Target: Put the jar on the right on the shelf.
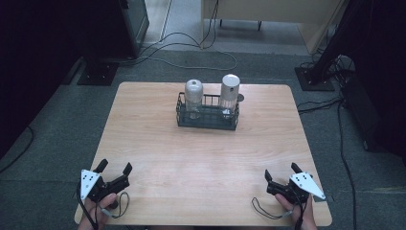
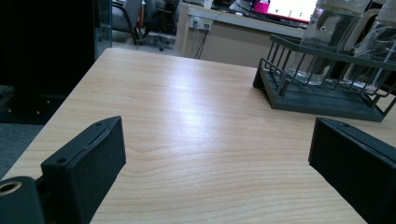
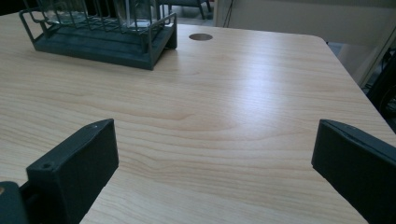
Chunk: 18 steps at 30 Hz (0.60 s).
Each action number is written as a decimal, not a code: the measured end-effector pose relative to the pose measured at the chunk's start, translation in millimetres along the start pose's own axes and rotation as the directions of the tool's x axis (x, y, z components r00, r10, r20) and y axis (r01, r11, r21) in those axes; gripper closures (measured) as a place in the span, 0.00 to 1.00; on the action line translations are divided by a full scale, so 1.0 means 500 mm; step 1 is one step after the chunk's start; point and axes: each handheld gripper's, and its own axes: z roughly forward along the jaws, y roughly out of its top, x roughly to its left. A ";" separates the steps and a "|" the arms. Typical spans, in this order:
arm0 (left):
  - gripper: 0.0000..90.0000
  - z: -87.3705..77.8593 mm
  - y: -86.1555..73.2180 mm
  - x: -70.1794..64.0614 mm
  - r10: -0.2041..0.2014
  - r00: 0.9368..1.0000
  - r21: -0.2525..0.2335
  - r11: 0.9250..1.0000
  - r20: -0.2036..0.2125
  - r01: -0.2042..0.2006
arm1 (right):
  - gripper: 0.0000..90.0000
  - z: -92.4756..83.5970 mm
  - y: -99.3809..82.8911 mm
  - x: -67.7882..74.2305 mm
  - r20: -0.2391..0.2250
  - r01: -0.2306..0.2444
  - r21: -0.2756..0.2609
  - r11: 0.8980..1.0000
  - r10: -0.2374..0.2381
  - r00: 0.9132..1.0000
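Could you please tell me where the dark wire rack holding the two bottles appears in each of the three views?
High view: wire rack at the table's far centre.
Left gripper view: upper right, beyond the open jaws.
Right gripper view: upper left.
Shared landmark: the two clear bottles standing in it, one of them at.

counter [image 1: 158, 153]: pale wood grain
wire basket [image 1: 207, 119]: dark grey-green
bottles [image 1: 193, 98]: clear, silver caps
jaws: black

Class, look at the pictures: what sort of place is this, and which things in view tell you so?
Probably a lab or office workroom: a bare wooden table on grey carpet, cables trailing across the floor, black stand bases, and desks with swivel chairs behind.
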 end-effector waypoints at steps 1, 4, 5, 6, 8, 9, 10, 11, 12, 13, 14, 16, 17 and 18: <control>0.04 0.000 0.000 0.000 -0.001 1.000 0.000 1.000 0.001 0.001 | 0.00 -0.002 -0.001 -0.003 0.003 -0.002 -0.001 1.000 0.002 1.000; 0.04 0.000 0.000 0.001 -0.006 1.000 -0.001 1.000 0.003 0.006 | 0.00 -0.008 -0.003 -0.013 0.014 -0.007 -0.002 1.000 0.007 1.000; 0.04 0.000 0.000 0.001 -0.007 1.000 -0.002 1.000 0.003 0.007 | 0.00 -0.010 -0.004 -0.016 0.016 -0.004 -0.004 1.000 0.004 1.000; 0.04 0.000 0.000 0.001 -0.007 1.000 -0.002 1.000 0.002 0.007 | 0.00 -0.012 -0.005 -0.019 0.018 -0.008 -0.004 1.000 0.008 1.000; 0.04 0.000 0.000 0.001 -0.006 1.000 -0.002 1.000 0.002 0.006 | 0.00 -0.015 -0.006 -0.024 0.021 -0.015 -0.005 1.000 0.015 1.000; 0.04 0.000 0.000 0.001 -0.005 1.000 -0.001 1.000 0.002 0.005 | 0.00 -0.015 -0.007 -0.026 0.022 -0.014 -0.005 1.000 0.014 1.000; 0.04 0.000 0.000 0.000 -0.005 1.000 -0.001 1.000 0.003 0.005 | 0.00 -0.016 -0.007 -0.028 0.025 -0.012 -0.003 1.000 0.012 1.000; 0.04 0.000 0.000 0.001 -0.005 1.000 -0.001 1.000 0.002 0.005 | 0.00 -0.017 -0.007 -0.030 0.026 -0.012 -0.002 1.000 0.012 1.000; 0.04 0.000 0.000 0.001 -0.006 1.000 -0.002 1.000 0.002 0.006 | 0.00 -0.017 -0.007 -0.031 0.028 -0.009 -0.003 1.000 0.009 1.000; 0.04 0.000 0.000 0.001 -0.007 1.000 -0.002 1.000 0.002 0.007 | 0.00 -0.018 -0.007 -0.034 0.032 -0.003 -0.003 1.000 0.003 0.999; 0.04 0.000 0.000 0.001 -0.007 1.000 -0.002 1.000 0.002 0.007 | 0.00 -0.019 -0.008 -0.036 0.034 -0.001 -0.003 1.000 0.001 0.999; 0.04 0.000 0.000 0.001 -0.008 1.000 -0.002 1.000 0.002 0.008 | 0.00 -0.021 -0.008 -0.041 0.042 -0.002 -0.003 1.000 0.002 0.999; 0.04 0.000 0.000 0.001 -0.008 1.000 -0.002 1.000 0.002 0.008 | 0.00 -0.021 -0.009 -0.044 0.047 -0.003 -0.003 1.000 0.003 0.999; 0.04 0.000 0.000 0.001 -0.008 1.000 -0.002 1.000 0.002 0.008 | 0.00 -0.022 -0.009 -0.047 0.051 0.001 -0.003 1.000 0.000 0.999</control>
